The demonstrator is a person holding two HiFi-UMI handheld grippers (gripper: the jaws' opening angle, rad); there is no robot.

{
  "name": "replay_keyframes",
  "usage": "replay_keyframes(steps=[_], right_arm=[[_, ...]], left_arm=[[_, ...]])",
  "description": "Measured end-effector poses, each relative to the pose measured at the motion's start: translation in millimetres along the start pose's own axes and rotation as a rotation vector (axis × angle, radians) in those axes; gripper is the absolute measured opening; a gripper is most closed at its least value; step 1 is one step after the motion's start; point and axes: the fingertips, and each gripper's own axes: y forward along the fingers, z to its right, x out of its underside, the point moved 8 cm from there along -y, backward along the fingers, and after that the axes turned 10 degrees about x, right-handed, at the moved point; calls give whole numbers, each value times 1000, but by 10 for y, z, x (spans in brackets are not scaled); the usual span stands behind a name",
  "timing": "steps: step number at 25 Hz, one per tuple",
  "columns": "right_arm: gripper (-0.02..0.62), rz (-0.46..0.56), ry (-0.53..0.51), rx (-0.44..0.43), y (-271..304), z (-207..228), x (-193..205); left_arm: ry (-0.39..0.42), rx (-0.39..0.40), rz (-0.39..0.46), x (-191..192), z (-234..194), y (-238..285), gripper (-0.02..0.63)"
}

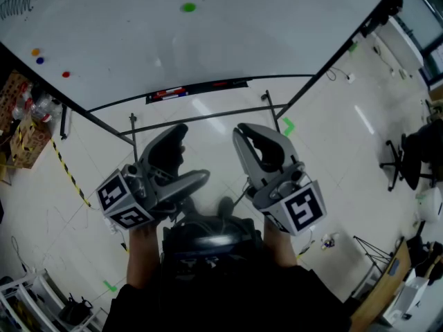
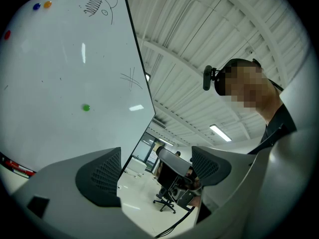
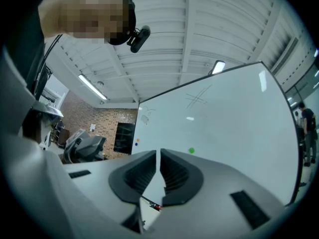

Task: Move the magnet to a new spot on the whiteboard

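Note:
A small green magnet (image 1: 188,7) sticks high on the whiteboard (image 1: 138,40); it also shows as the green magnet (image 2: 86,107) in the left gripper view and the green magnet (image 3: 192,151) in the right gripper view. Both grippers hang low near my body, well short of the board. My left gripper (image 1: 192,154) stands open with nothing between its pads (image 2: 99,176). My right gripper (image 1: 249,134) is shut, its jaws together and empty, as the right gripper (image 3: 158,157) shows in its own view.
Orange (image 1: 35,51), blue (image 1: 40,60) and red (image 1: 66,74) magnets sit at the board's left. A marker tray (image 1: 194,88) runs along its lower edge above the stand's bars (image 1: 208,116). Boxes (image 1: 24,133) stand at the left, an office chair (image 1: 408,154) at the right.

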Motion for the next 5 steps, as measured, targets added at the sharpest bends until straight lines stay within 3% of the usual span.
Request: replay_keyframes(steps=[5], right_arm=[[49, 3, -1, 1, -1, 10, -1]], left_arm=[[1, 2, 17, -15, 2, 25, 435]])
